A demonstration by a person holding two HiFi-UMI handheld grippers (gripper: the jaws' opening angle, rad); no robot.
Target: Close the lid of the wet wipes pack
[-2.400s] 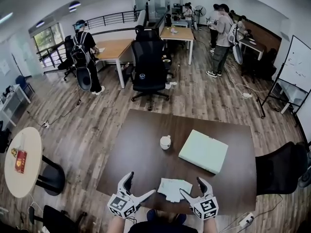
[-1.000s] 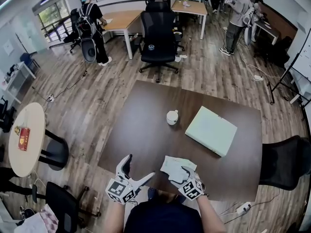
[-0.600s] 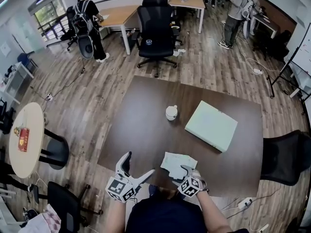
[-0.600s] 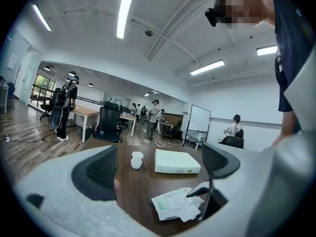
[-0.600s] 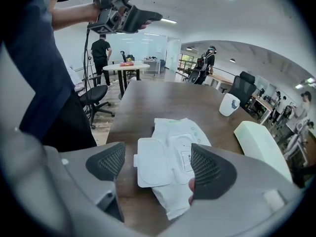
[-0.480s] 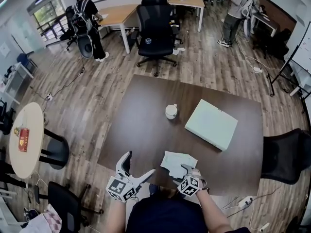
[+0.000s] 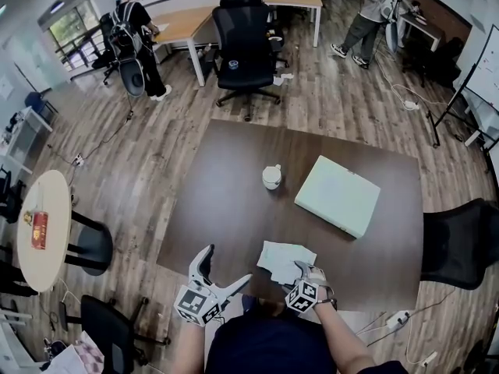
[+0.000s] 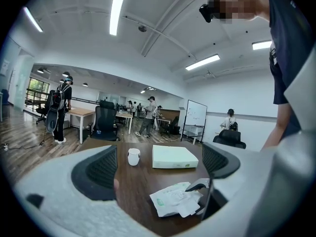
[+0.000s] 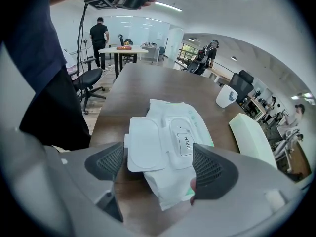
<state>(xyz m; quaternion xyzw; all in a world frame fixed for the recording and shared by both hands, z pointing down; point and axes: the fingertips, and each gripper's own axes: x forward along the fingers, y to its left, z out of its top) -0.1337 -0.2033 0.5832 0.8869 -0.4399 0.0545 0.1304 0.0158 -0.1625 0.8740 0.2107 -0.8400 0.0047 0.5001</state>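
Two hand-held grippers hover over the near edge of a dark wooden table [image 7: 226, 201]. The right gripper [image 9: 163, 164] tilts down, its jaws just widened and now spread, astride the wet wipes pack [image 9: 170, 181] without gripping it. The pack lies flat, its white lid [image 9: 145, 144] flipped open. The left gripper [image 8: 160, 167], spread and empty, is held level nearby.
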